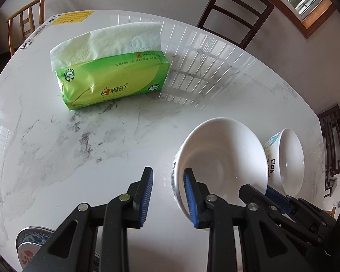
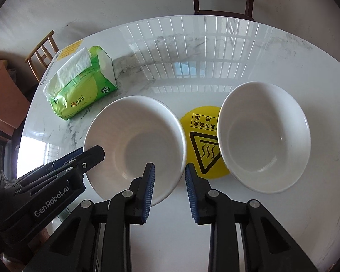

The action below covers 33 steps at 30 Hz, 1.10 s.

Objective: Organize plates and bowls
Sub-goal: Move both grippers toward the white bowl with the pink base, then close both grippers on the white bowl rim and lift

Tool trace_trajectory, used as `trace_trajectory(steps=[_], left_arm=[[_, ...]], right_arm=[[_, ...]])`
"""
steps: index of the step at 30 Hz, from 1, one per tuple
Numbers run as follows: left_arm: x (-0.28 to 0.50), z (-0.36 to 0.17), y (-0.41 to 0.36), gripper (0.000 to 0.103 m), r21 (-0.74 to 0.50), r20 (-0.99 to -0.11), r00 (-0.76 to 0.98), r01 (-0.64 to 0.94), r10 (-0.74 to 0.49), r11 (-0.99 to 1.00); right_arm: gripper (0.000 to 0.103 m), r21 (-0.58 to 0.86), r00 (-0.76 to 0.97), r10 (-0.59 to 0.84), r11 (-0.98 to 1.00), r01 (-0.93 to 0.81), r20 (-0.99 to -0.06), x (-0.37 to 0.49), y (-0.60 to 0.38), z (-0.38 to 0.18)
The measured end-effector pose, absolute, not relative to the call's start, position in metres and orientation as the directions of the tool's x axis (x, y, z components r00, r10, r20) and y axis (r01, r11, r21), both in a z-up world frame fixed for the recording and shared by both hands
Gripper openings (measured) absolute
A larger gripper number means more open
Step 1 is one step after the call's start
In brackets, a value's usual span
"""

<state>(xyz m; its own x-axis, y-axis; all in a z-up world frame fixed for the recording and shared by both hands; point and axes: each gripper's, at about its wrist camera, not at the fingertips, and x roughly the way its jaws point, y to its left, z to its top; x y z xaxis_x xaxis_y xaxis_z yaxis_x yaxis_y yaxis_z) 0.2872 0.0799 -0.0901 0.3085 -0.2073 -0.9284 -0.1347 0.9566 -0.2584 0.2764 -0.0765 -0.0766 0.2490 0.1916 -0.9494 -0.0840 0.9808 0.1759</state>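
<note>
Left tool (image 1: 168, 192): narrowly parted, the near bowl (image 1: 224, 156) wall seen between its pads; contact cannot be told.
Right tool (image 2: 170, 188): narrowly parted, straddling the same bowl's opposite rim; grip cannot be told.
Second bowl (image 2: 264, 136): on the bench (image 2: 215, 56), overlapping the yellow sticker (image 2: 199, 140).
Tissue pack (image 1: 111, 77): farther back.

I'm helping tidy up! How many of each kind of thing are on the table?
White bowls: 2
Blue-patterned plate: 1
Green tissue pack: 1
Yellow stickers: 2
Total: 6
</note>
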Motion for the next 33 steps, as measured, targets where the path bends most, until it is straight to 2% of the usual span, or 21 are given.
trace_trajectory(steps=[5,8,10,20,33], left_arm=[[0.292,-0.095,0.076,0.028,-0.262,-0.93,0.297,-0.129,-0.214,0.957],[0.296,-0.098,0.074,0.011,-0.27,-0.931,0.289,-0.126,-0.225,0.955],[0.296,-0.099,0.075,0.01,-0.27,-0.932,0.284,-0.132,-0.225,0.954],[0.289,-0.088,0.076,0.01,-0.251,-0.934,0.295,-0.136,-0.203,0.958],[0.254,-0.049,0.076,0.01,-0.252,-0.916,0.354,-0.135,-0.191,0.958]], right_arm=[[0.021,0.17,0.238,0.183,0.983,-0.076,-0.954,0.28,-0.075,-0.084],[0.017,0.16,0.235,0.173,0.984,-0.075,-0.956,0.282,-0.075,-0.087],[0.014,0.16,0.233,0.172,0.985,-0.068,-0.957,0.283,-0.075,-0.087],[0.014,0.165,0.227,0.176,0.984,-0.065,-0.958,0.276,-0.073,-0.084],[0.014,0.171,0.279,0.192,0.98,-0.1,-0.941,0.243,-0.068,-0.043]])
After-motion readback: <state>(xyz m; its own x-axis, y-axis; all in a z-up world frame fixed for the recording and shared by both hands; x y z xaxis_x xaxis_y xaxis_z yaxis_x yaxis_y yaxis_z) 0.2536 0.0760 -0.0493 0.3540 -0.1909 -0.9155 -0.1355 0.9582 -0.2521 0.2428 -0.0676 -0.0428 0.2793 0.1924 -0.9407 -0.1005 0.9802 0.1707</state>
